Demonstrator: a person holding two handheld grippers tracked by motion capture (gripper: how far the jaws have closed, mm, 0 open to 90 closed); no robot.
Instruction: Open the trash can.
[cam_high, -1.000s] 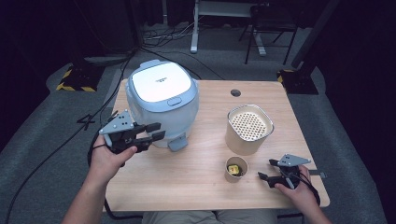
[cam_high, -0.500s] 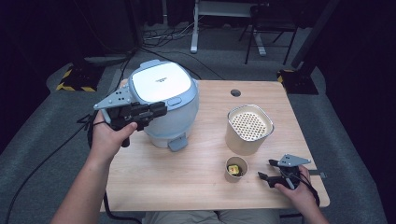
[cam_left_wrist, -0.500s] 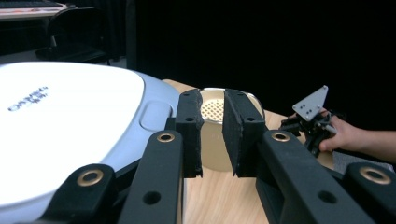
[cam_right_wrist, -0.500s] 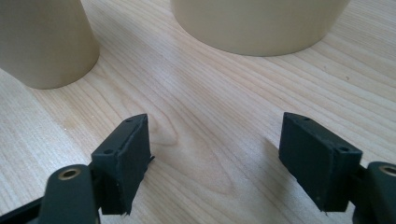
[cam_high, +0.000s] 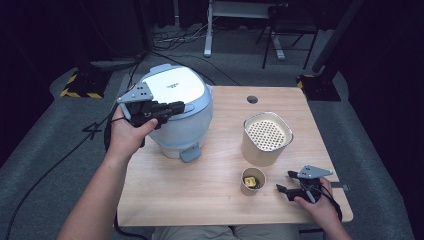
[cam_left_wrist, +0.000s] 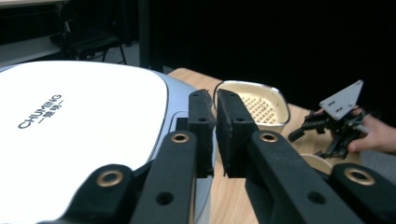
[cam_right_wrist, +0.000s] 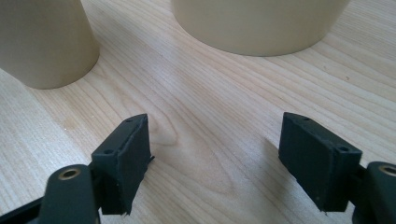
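The left gripper (cam_high: 177, 106), held up in the left hand (cam_high: 126, 134), points level to the right in the high view; its jaws have just been closing and stand almost together with nothing between. The right gripper (cam_high: 283, 182) lies low in the right hand (cam_high: 314, 201), jaws apart, nothing between

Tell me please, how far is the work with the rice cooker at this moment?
Early stage. The rice cooker lid is down. The left gripper is at the lid's front edge, its jaws just closing, almost together with nothing between them. The right gripper rests open on the table beside the small cup. The perforated basket stands outside the cooker, untouched.
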